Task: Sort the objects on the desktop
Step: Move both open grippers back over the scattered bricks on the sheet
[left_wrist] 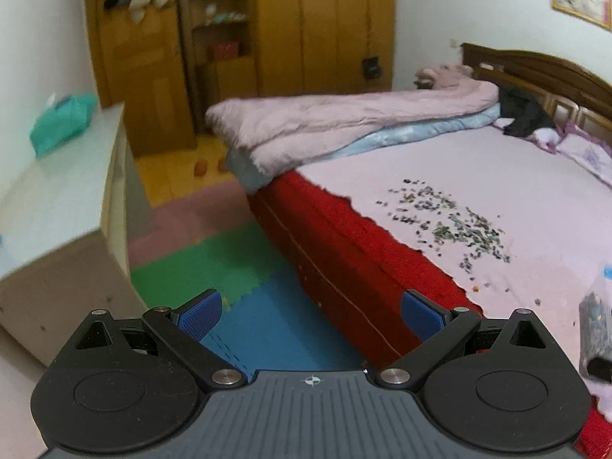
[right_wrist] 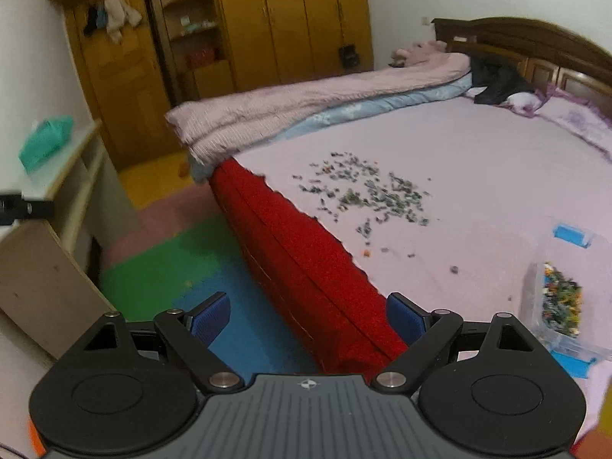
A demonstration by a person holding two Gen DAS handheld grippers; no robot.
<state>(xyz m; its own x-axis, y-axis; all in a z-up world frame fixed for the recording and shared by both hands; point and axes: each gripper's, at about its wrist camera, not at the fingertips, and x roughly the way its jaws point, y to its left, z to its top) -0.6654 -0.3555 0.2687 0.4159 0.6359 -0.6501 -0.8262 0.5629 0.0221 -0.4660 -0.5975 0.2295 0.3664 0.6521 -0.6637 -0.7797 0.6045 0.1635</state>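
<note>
Right wrist view: scatter of tiny multicoloured plastic pieces [right_wrist: 363, 195] spread loose on the pale pink bed sheet [right_wrist: 478, 160], mid-distance, right of the red mattress edge [right_wrist: 306, 264].
Left wrist view: same scatter [left_wrist: 447, 222], right of centre, well apart from the fingertips.
Container: clear plastic box with blue clips [right_wrist: 558, 306], near right on the bed, holding a heap of similar small pieces; a few strays lying between box and scatter.
Left hand-held gripper [left_wrist: 311, 315]: blue ribbed pads spread wide, nothing between them, aimed over the blue and green foam floor mat [left_wrist: 229, 283].
Right hand-held gripper [right_wrist: 308, 317]: pads likewise spread apart and empty, held above the mattress edge.
Counter: pale wooden counter [left_wrist: 57, 199] at far left, carrying a teal soft pack [left_wrist: 61, 122].
Handling, weight: judged very light, each piece easily flicked or rolled by a passing pad.
Handling, stiffness: likely hard and rigid, yet resting on a soft sheet apt to sink under pressure.
Handling, grip: probably slick and too small for a wide pinch; best taken one at a time, pads closing across the short side, fingertips just touching the sheet.
Risk: snagging fabric along with a piece, or scattering neighbours.
Stage: pieces both in the box and loose on the sheet, fitting either partway through gathering or freshly tipped out.
</note>
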